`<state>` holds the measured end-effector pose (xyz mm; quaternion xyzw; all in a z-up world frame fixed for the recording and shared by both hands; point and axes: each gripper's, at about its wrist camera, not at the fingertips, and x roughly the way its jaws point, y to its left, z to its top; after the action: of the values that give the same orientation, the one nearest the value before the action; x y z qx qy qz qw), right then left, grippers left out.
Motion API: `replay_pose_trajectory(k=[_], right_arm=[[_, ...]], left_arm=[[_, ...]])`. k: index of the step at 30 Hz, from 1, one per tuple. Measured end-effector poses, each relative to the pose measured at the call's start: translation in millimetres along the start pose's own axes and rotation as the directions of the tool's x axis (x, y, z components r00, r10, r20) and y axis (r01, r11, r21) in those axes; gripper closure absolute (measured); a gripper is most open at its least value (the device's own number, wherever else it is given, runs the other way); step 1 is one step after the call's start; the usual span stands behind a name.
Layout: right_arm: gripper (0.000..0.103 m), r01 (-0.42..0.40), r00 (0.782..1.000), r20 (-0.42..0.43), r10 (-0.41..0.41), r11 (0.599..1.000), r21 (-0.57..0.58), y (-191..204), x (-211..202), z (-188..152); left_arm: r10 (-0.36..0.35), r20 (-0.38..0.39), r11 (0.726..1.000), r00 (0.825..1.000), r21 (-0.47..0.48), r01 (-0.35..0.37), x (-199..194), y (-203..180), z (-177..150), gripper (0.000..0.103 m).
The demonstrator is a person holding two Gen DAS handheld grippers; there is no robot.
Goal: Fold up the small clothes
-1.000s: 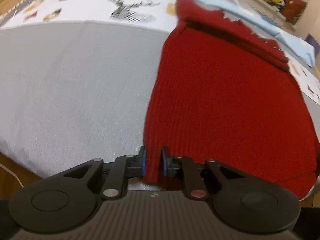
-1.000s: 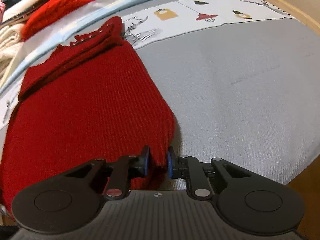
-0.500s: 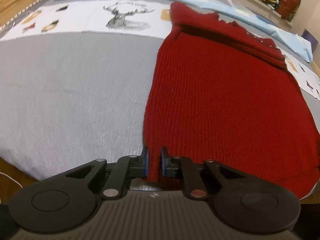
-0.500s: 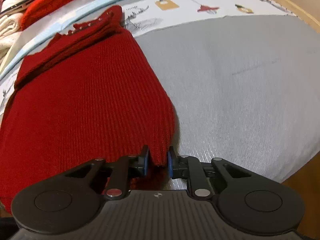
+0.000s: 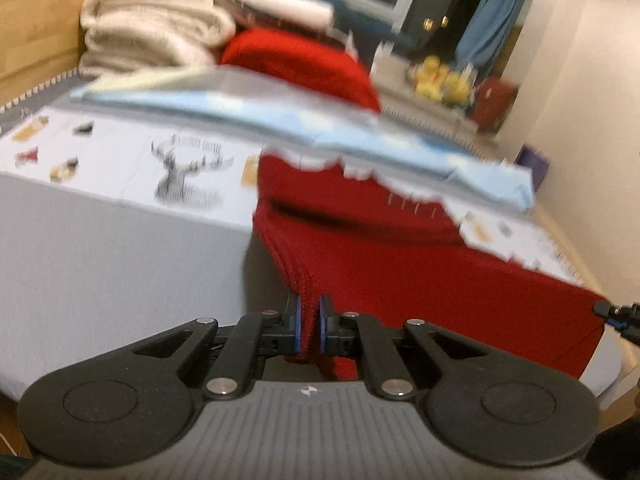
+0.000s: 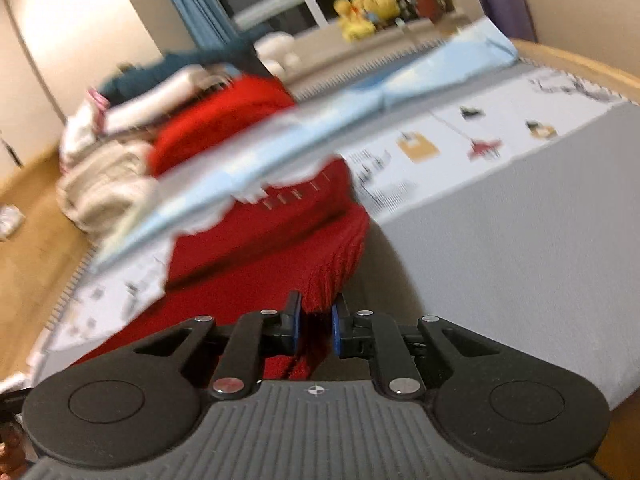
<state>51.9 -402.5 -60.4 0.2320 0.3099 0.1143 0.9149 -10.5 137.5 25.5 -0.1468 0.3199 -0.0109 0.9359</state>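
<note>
Sweater (image 5: pixel 400 280) near hem pinched and raised by left gripper (image 5: pixel 308 326); right gripper (image 6: pixel 316 328) closing on its corner. Fold seemingly just begun, frames blurred.

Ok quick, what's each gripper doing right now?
Left gripper: shut on the red sweater.
Right gripper: jaws closing on the same sweater's other corner.

Two close wrist views across the bed (image 5: pixel 100 264) — red sweater (image 5: pixel 420 272) shared.
</note>
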Motion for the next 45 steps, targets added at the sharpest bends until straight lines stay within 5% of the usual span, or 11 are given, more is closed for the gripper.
replay_pose_trajectory(k=[8,13,20,25,28,32,38,40,41,42,45], right_arm=[[0.09,-0.123,0.986,0.114,0.12,0.992,0.017,9,-99,29],[0.091,-0.11,0.987,0.125,0.1,0.991,0.078,-6,-129,31],[0.098,0.076,0.997,-0.042,-0.069,0.977,0.198,-40,-24,64],[0.09,0.144,0.988,-0.066,-0.137,0.983,0.118,-48,67,80],[0.084,0.194,0.981,-0.056,-0.188,0.966,0.169,-68,91,64],[0.073,0.201,0.97,-0.197,-0.145,0.932,0.302,-93,114,48],[0.057,0.27,0.909,-0.369,-0.192,0.948,0.172,-91,149,23],[0.059,0.252,0.905,-0.389,-0.171,0.953,0.17,-87,154,18],[0.078,0.239,0.905,-0.39,-0.169,0.962,0.136,-82,156,17],[0.092,0.233,0.906,-0.382,-0.183,0.969,0.087,-75,157,17],[0.093,0.204,0.942,-0.281,-0.184,0.978,0.043,-63,148,30]], left_arm=[[-0.12,0.056,0.993,0.991,0.012,0.119,-101,5,18,0.098],[-0.123,-0.078,0.987,0.989,-0.112,0.114,-67,36,30,0.098],[-0.086,-0.227,0.991,0.97,-0.117,0.061,90,62,78,0.095],[-0.026,-0.234,0.977,0.972,-0.212,-0.025,155,98,81,0.087],[-0.015,-0.399,0.967,0.917,-0.238,-0.088,181,109,60,0.078],[-0.046,-0.432,0.976,0.901,-0.211,-0.051,203,104,56,0.055],[-0.031,-0.508,0.965,0.861,-0.239,-0.106,233,97,39,0.056],[-0.061,-0.5,0.966,0.864,-0.248,-0.075,233,91,38,0.073],[-0.08,-0.492,0.971,0.867,-0.235,-0.043,230,86,40,0.092],[-0.073,-0.469,0.979,0.88,-0.202,-0.027,225,81,44,0.093],[-0.064,-0.302,0.991,0.951,-0.134,0.025,195,75,68,0.094]])
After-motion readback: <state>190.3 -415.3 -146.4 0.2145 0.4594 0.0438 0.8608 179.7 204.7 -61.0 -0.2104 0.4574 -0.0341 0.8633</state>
